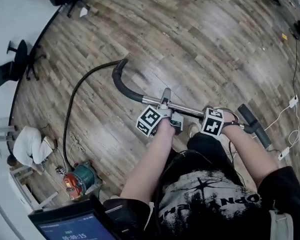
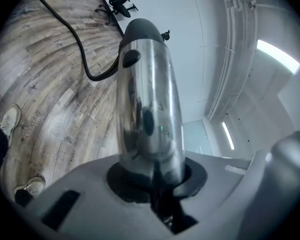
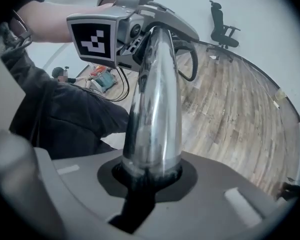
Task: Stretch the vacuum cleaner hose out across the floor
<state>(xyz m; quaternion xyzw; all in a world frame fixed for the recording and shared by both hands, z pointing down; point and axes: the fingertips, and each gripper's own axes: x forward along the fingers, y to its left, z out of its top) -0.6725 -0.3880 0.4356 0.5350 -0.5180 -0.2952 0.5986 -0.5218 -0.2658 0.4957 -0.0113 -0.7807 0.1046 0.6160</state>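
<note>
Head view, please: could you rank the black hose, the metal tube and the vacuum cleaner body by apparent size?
1. black hose, longest by far.
2. metal tube, long but thin.
3. vacuum cleaner body, compact and farther away.
Second and third are unsure: the tube is held nearer the camera.

The left forearm [image 1: 147, 164] and right forearm [image 1: 255, 156] rise side by side from the bottom of the frame towards its centre. The left gripper [image 1: 164, 109], at centre, and the right gripper [image 1: 213, 120], just right of it, each clamp the tube [image 1: 187, 110]. The right gripper points steeply down.
</note>
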